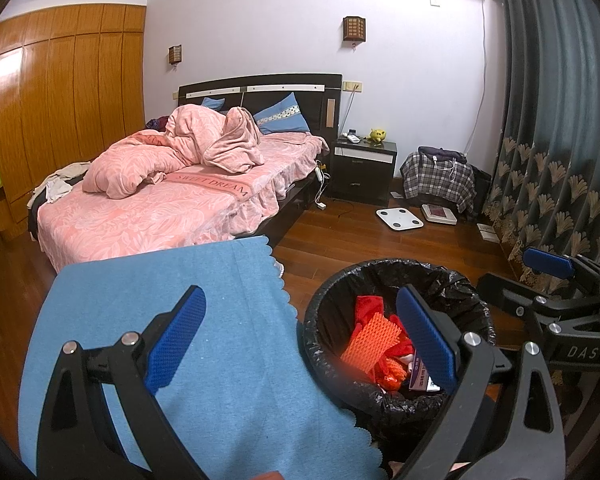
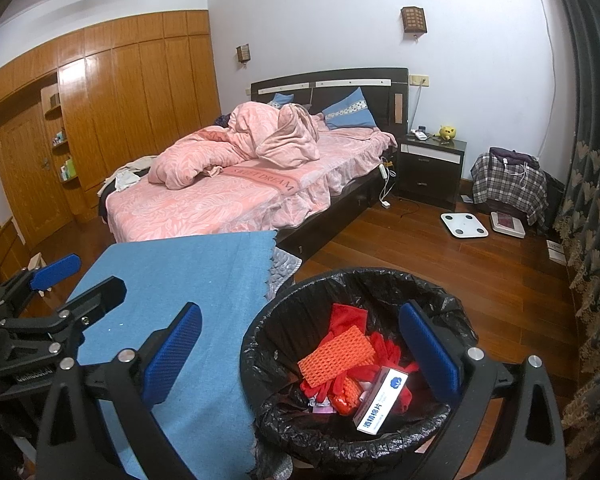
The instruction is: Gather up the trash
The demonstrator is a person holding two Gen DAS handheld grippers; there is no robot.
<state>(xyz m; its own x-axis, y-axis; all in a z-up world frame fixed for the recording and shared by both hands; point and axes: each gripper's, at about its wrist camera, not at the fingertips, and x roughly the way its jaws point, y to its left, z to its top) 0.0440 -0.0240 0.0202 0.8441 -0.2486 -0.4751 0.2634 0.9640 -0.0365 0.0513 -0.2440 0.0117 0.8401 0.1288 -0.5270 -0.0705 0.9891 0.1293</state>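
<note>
Your left gripper has its jaws spread wide and empty, one finger over the blue cloth, the other over the trash bin. Your right gripper is spread and empty too. The bin sits just beyond and below your right-hand jaws, its black liner holding orange foam netting, red scraps, and a white-and-blue box lying nearest the right finger.
</note>
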